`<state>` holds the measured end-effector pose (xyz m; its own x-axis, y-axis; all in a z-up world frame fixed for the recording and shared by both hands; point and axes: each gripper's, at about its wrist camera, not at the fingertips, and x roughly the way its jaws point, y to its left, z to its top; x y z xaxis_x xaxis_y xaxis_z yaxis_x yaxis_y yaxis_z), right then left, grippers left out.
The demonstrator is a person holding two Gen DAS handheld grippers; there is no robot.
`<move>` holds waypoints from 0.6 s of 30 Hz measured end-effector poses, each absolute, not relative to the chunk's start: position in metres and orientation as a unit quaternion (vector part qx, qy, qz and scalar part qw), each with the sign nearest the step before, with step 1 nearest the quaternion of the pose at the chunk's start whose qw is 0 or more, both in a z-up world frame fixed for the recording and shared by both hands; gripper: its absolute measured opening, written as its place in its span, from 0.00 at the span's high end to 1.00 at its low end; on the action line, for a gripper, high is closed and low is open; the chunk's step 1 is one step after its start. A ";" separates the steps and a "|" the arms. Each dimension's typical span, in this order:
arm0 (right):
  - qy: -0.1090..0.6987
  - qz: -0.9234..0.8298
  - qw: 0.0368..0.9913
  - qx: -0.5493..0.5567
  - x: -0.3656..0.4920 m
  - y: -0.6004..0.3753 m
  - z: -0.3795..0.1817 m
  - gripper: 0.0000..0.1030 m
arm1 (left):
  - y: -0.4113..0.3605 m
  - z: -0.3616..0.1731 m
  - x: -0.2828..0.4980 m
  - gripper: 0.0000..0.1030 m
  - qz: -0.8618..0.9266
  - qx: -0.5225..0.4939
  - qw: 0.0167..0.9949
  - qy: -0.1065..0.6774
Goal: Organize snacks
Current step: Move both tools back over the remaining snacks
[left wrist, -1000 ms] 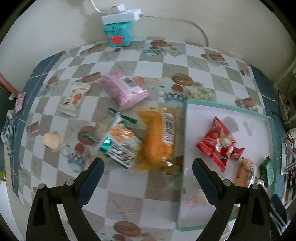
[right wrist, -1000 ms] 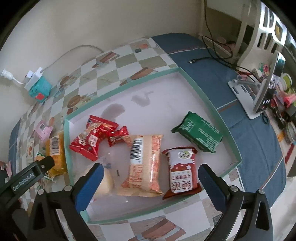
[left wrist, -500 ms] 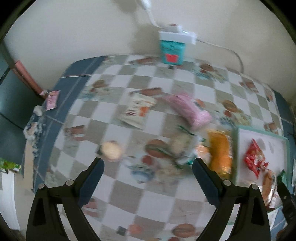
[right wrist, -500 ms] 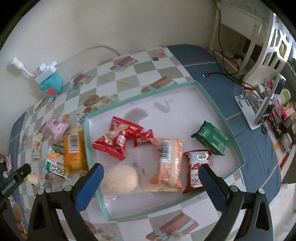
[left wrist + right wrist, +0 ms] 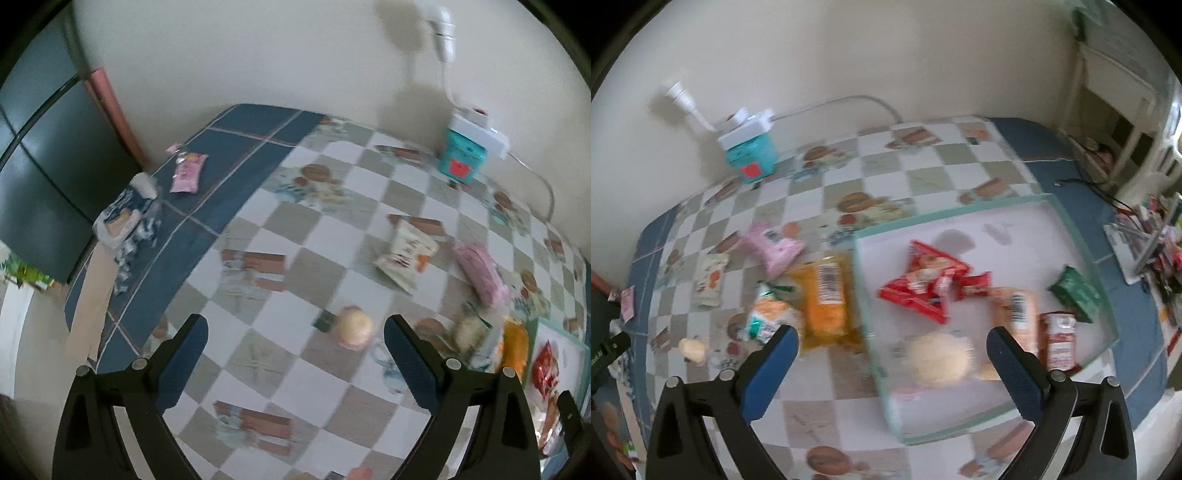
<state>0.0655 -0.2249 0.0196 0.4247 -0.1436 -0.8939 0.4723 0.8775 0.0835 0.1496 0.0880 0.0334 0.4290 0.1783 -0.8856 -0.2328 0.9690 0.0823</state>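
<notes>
A green-rimmed white tray (image 5: 1082, 254) holds red packets (image 5: 925, 282), an orange-striped pack (image 5: 1015, 314), a red-white pack (image 5: 1058, 341), a green pack (image 5: 1076, 293) and a round bun in clear wrap (image 5: 938, 356). Left of the tray lie an orange pack (image 5: 827, 299), a green-orange pack (image 5: 768, 315), a pink pack (image 5: 772, 247), a white pack (image 5: 710, 275) and a small round bun (image 5: 693, 349). My right gripper (image 5: 892, 363) hangs open above the tray's left edge. My left gripper (image 5: 295, 356) is open over the tablecloth, with the small round bun (image 5: 354, 326) just ahead; the white pack (image 5: 404, 256) and pink pack (image 5: 480, 271) lie beyond.
A teal box with a white power strip (image 5: 463, 155) stands at the wall. A small pink sachet (image 5: 186, 171) and crumpled wrappers (image 5: 127, 221) lie on the cloth's blue border near the left table edge. A white rack and cluttered items (image 5: 1141, 236) sit right of the table.
My left gripper has swung left, away from the tray toward the small round bun and the table's left edge. My right gripper has pulled back and left; both views are motion-blurred.
</notes>
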 end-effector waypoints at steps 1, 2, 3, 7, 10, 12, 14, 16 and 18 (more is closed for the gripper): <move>0.505 -0.179 0.829 0.162 0.070 -0.216 0.018 0.00 | 0.095 0.031 0.151 0.07 0.125 -0.032 0.843 0.522; 0.506 -0.174 0.829 0.161 0.074 -0.210 0.016 0.00 | 0.101 0.029 0.151 0.07 0.128 -0.038 0.841 0.525; 0.508 -0.168 0.830 0.160 0.077 -0.204 0.014 0.00 | 0.106 0.027 0.152 0.07 0.130 -0.041 0.839 0.527; 0.514 -0.149 0.830 0.159 0.088 -0.184 0.005 0.00 | 0.123 0.017 0.156 0.07 0.138 -0.053 0.831 0.537; 0.519 -0.136 0.829 0.159 0.094 -0.177 -0.002 0.00 | 0.130 0.010 0.158 0.07 0.138 -0.066 0.826 0.542; 0.520 -0.135 0.829 0.157 0.096 -0.176 -0.005 0.00 | 0.131 0.006 0.159 0.07 0.134 -0.072 0.824 0.545; 0.519 -0.133 0.829 0.159 0.098 -0.177 -0.008 0.00 | 0.129 0.002 0.161 0.07 0.127 -0.073 0.823 0.549; 0.516 -0.131 0.831 0.163 0.098 -0.180 -0.009 0.00 | 0.124 -0.003 0.163 0.07 0.117 -0.074 0.820 0.555; 0.515 -0.129 0.831 0.165 0.100 -0.182 -0.011 0.00 | 0.118 -0.009 0.165 0.07 0.109 -0.076 0.817 0.562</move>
<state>0.0995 -0.1823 -0.0111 0.4370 -0.0438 -0.8984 0.3845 0.9120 0.1425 0.1654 0.1184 -0.0087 0.3450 0.0926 -0.9340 -0.2627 0.9649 -0.0013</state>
